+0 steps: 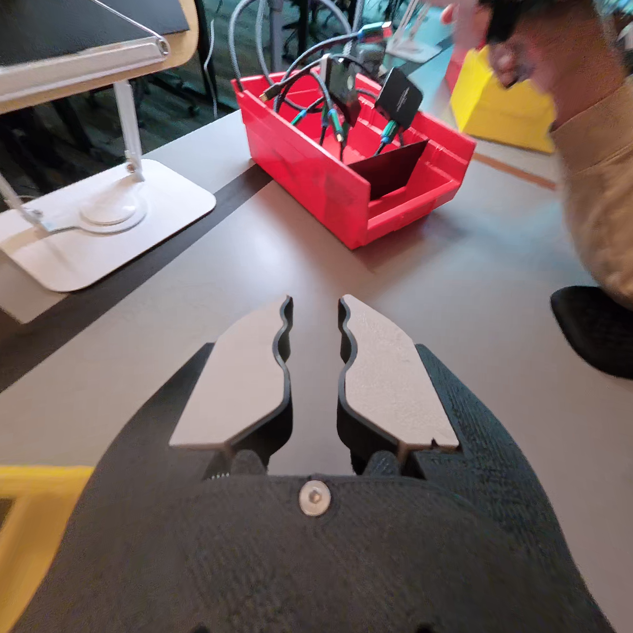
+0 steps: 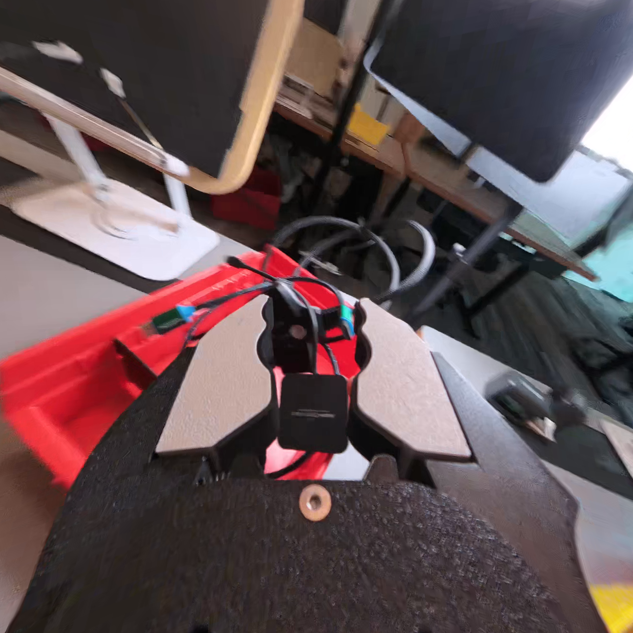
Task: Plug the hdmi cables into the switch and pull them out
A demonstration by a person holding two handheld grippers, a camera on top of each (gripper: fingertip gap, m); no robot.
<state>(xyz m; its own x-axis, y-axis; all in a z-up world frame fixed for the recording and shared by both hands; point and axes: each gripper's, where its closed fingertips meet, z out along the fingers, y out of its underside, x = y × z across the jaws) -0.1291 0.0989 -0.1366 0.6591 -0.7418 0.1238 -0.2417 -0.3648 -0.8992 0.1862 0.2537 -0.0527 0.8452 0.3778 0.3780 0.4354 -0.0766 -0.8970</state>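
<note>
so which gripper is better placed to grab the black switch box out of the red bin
Right. The right gripper hangs over the red bin, open, with a black switch box between its fingers. The left gripper is open over bare table, well short of the bin.

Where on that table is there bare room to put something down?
The grey table lies bare between the left tongs and the red bin, bordered by the white lamp base on the left. The bin itself is crowded with cables and black boxes; the right tongs hover over it.
</note>
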